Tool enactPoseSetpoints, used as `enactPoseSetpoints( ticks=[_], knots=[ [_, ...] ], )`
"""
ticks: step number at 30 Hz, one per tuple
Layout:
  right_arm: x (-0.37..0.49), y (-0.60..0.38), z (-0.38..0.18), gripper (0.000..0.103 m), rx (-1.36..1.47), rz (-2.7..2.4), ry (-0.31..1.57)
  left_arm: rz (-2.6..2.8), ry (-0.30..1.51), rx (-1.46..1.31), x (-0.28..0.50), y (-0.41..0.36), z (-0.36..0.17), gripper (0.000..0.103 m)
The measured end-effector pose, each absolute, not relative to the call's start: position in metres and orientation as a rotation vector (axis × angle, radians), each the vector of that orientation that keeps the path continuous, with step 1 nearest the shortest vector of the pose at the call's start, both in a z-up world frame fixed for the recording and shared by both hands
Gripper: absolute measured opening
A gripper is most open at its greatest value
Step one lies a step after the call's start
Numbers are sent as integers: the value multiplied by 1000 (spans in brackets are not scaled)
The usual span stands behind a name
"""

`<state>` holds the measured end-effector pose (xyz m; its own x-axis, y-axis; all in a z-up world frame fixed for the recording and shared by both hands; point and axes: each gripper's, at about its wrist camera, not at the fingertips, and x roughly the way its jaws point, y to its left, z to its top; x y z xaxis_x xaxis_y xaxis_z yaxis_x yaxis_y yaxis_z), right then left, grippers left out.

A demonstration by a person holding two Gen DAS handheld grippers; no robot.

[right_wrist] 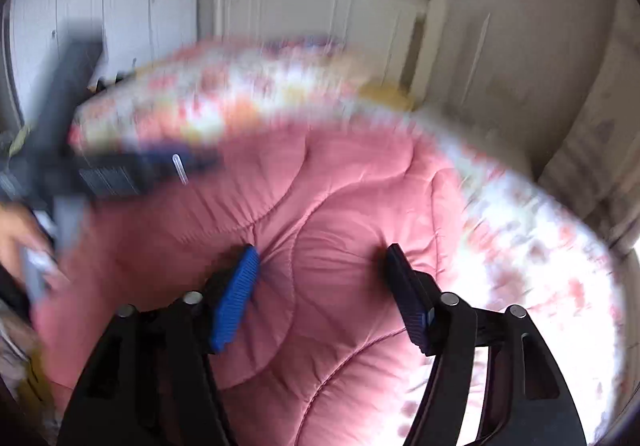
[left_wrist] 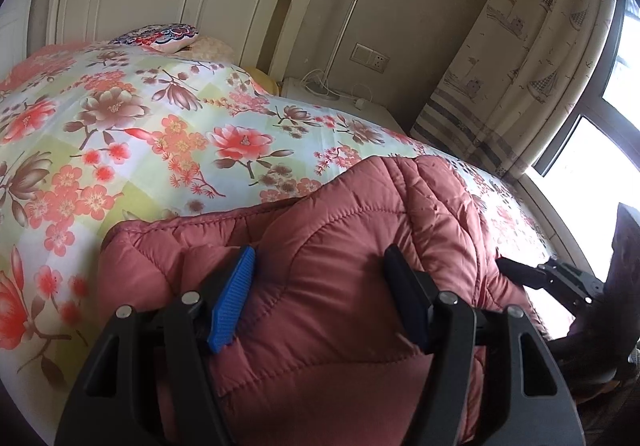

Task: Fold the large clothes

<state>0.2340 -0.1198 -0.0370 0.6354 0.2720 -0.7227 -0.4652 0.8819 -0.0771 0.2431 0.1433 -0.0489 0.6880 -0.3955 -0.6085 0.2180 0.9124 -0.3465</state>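
Pink quilted jacket [left_wrist: 340, 278] lies bunched on the floral bed [left_wrist: 140, 134], lower centre of both views, my left tongs [left_wrist: 320, 266] and right tongs [right_wrist: 320, 262] both wide over it gripping nothing, mid-fold I judge, next pinch an edge and carry it across.

I can read no text, label, brand, number or sign in either of my wrist views. In my left wrist view the pale fabric curtain [left_wrist: 532, 46] by the window carries only printed sailboat and ship pictures, with no lettering that I can make out. The beige wall plate with switch and socket [left_wrist: 370, 56] next to it shows no legible marking. My right wrist view is too blurred for me to read anything on any surface.
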Motion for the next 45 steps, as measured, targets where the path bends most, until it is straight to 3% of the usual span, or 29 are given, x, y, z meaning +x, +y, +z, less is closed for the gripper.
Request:
enactPoseSetpoints(
  ticks=[9, 14, 22, 25, 27, 28, 31, 38, 42, 45],
  knots=[
    [244, -121, 2, 64, -267, 374, 691, -348, 726, -276, 241, 148, -49, 66],
    [290, -119, -52, 64, -243, 420, 875, -344, 730, -273, 241, 148, -49, 66],
    [318, -128, -6, 64, -204, 387, 803, -332, 728, -259, 239, 146, -48, 66],
    [352, -126, -14, 64, -169, 381, 858, -327, 731, -254, 239, 145, -48, 66],
    [371, -116, -43, 72, -252, 361, 935, -318, 739, -252, 241, 145, -48, 66],
    [380, -114, -63, 82, -273, 363, 993, -314, 743, -248, 242, 145, -49, 66],
    [392, -134, -78, 83, -94, 404, 1061, -313, 744, -238, 243, 142, -49, 66],
    [383, -138, -75, 84, -108, 367, 1019, -305, 749, -216, 244, 140, -49, 67],
    [351, -137, -38, 86, -218, 272, 904, -304, 751, -224, 244, 141, -49, 68],
    [303, -148, -8, 86, -147, 290, 815, -306, 751, -231, 244, 143, -50, 68]
  ],
)
